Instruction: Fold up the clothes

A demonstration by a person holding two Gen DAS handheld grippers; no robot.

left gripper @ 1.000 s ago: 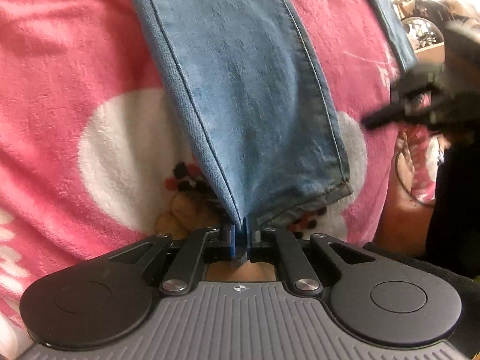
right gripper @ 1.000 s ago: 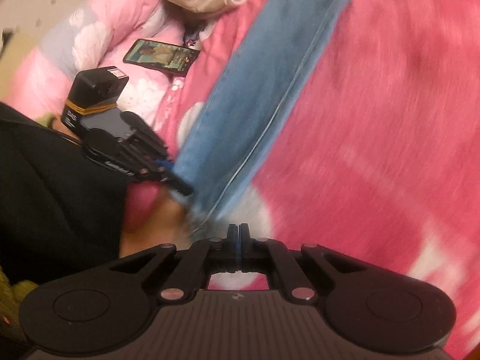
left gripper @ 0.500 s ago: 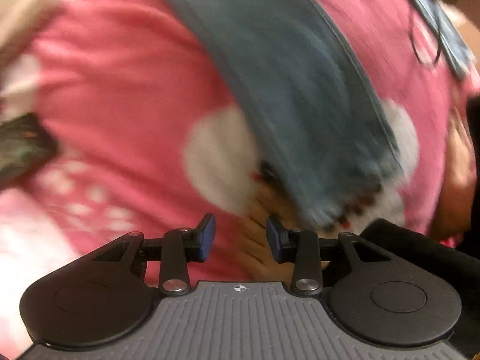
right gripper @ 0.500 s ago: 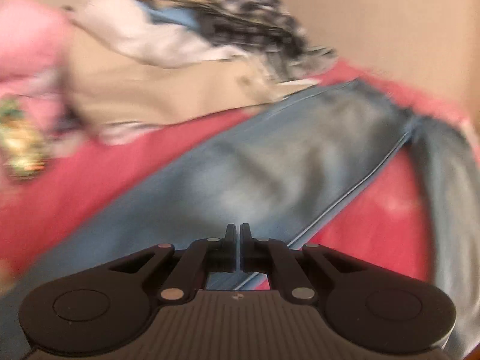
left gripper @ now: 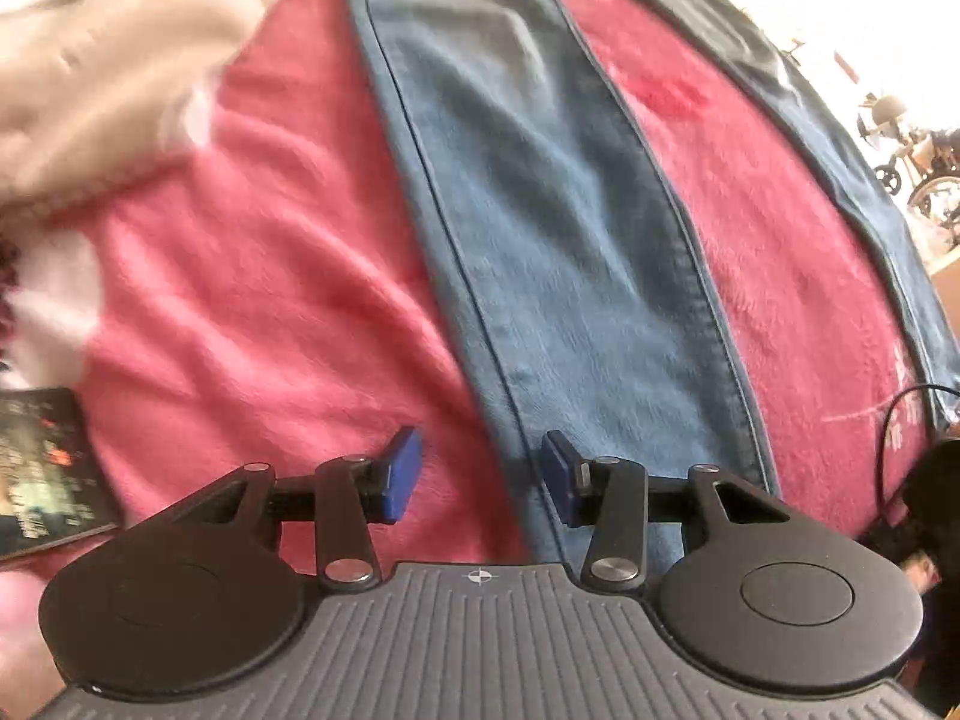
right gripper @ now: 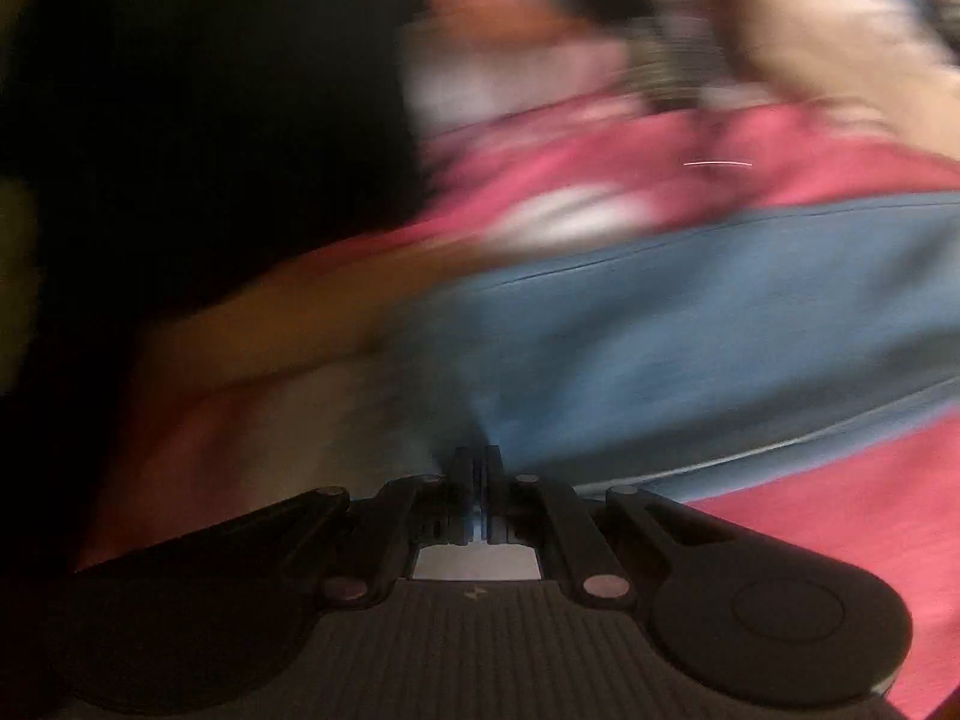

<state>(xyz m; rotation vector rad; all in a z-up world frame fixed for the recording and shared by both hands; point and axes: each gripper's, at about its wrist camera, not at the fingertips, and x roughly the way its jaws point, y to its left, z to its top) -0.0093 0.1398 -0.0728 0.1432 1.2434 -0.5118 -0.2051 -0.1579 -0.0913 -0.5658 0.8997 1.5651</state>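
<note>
Jeans (left gripper: pixel 558 228) spread flat on a pink blanket (left gripper: pixel 252 276), one leg running from the top of the left wrist view down to the left tongs (left gripper: pixel 483 474), the other leg (left gripper: pixel 840 144) angling off along the right edge. No containers anywhere in view.

Left tongs wide apart, holding nothing, blue pads (left gripper: pixel 401 474) level just above the cloth. Left pad over bare blanket, right pad over the near stretch of the leg, side seam passing between the two. Cannot tell whether either pad touches the fabric.

Right tongs (right gripper: pixel 478 480) pressed together, pointing at the edge of a denim leg (right gripper: pixel 690 324) lying crosswise in a badly blurred right wrist view. Denim reaching right up to the fingertips; cannot tell, through the smear, whether any cloth sits pinched between them. Dark clothing (right gripper: pixel 198 108) filling the upper left of that view, with a tan blurred shape below it, possibly an arm.

Around the jeans: a pale heap of other clothes (left gripper: pixel 102 60) at the upper left, resting on the blanket and close to the leg's far end. Phone (left gripper: pixel 42 468) lying on the blanket at the left edge, well apart from the jeans. Thin black cable (left gripper: pixel 888 432) looping at the lower right, beside the second leg. Bright room clutter beyond the bed at the upper right, too small to make out.
</note>
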